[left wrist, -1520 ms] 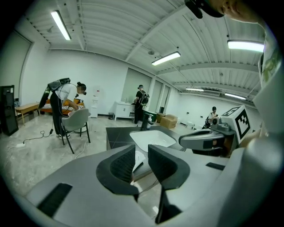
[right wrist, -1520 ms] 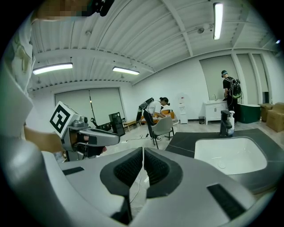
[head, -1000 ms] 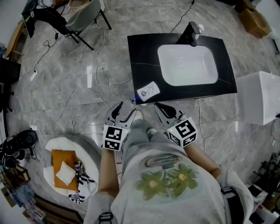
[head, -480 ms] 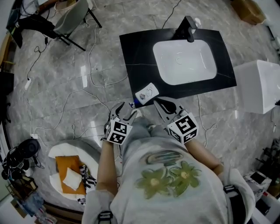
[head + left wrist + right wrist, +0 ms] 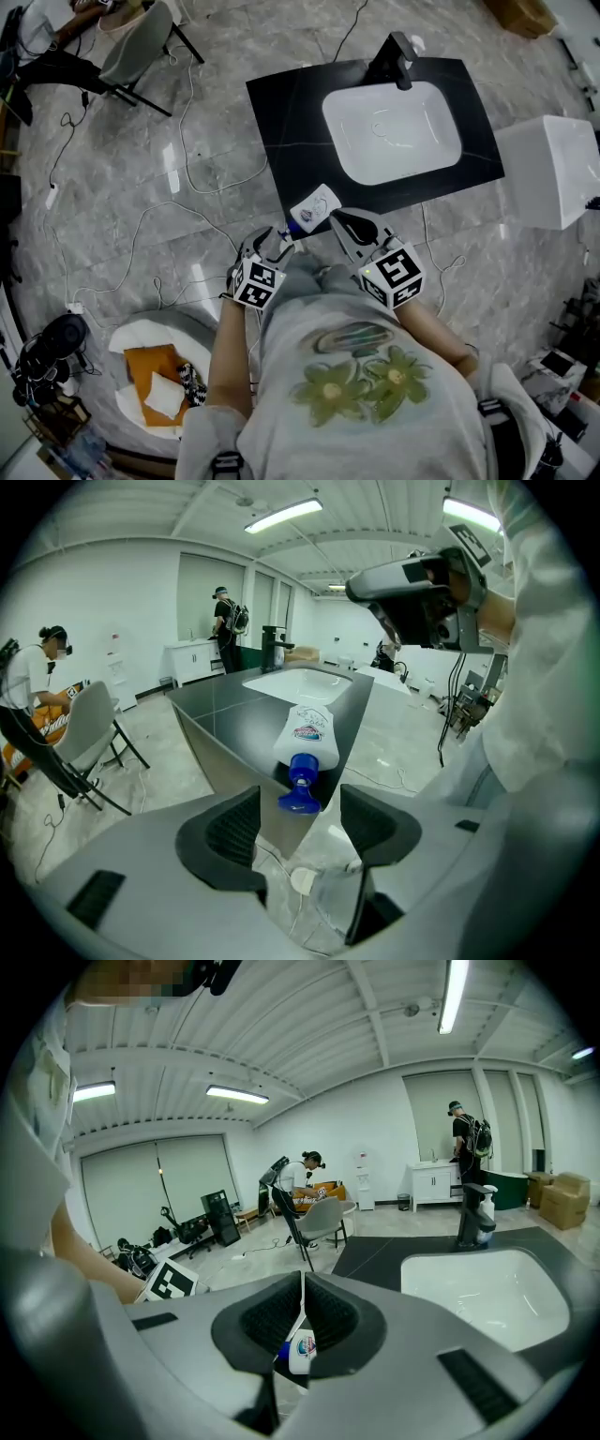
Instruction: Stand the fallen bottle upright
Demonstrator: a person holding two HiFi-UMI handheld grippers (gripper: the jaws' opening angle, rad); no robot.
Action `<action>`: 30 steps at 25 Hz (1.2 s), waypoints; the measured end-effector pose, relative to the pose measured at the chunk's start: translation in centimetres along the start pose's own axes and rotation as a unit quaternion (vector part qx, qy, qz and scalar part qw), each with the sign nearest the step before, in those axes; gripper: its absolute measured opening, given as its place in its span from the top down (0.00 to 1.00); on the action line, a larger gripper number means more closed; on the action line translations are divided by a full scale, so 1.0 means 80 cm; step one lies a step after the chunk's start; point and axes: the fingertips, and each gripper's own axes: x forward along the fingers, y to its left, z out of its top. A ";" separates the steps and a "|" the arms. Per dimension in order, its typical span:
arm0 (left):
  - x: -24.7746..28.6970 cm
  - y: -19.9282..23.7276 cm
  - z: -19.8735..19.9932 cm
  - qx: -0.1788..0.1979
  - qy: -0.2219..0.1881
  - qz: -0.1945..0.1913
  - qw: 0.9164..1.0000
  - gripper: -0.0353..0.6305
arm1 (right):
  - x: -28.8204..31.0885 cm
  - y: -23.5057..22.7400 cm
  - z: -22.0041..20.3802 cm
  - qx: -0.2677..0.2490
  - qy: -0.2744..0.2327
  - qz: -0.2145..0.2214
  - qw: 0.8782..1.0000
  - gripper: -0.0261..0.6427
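Left gripper view — left tongs (image 5: 300,808) agape, angled at bottle (image 5: 307,731).

This is a big open robotics lab, not a real bathroom. The black bench (image 5: 281,122), with its white basin (image 5: 392,131) and faucet (image 5: 394,58), stands alone on a marble-look floor (image 5: 94,187) strewn with cables (image 5: 164,202). Around the bench are ceiling strip lights (image 5: 236,1095), a chair (image 5: 323,1218), cardboard boxes (image 5: 561,1199) and a person wearing a backpack (image 5: 466,1143).
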 end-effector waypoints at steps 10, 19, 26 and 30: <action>0.028 0.006 -0.015 0.023 0.010 -0.026 0.999 0.59 | 0.006 -0.002 -0.011 0.015 0.003 -0.030 0.999 0.90; 0.027 0.002 -0.017 0.037 0.007 -0.046 0.998 0.68 | 0.005 0.003 -0.015 0.022 0.003 -0.044 0.999 0.90; 0.015 0.008 -0.009 0.029 -0.005 -0.046 0.999 0.68 | 0.001 0.004 -0.011 0.020 -0.004 -0.053 0.998 0.90; 0.002 0.012 -0.001 0.030 -0.012 -0.040 0.999 0.68 | -0.003 0.005 -0.008 0.020 -0.006 -0.053 0.998 0.90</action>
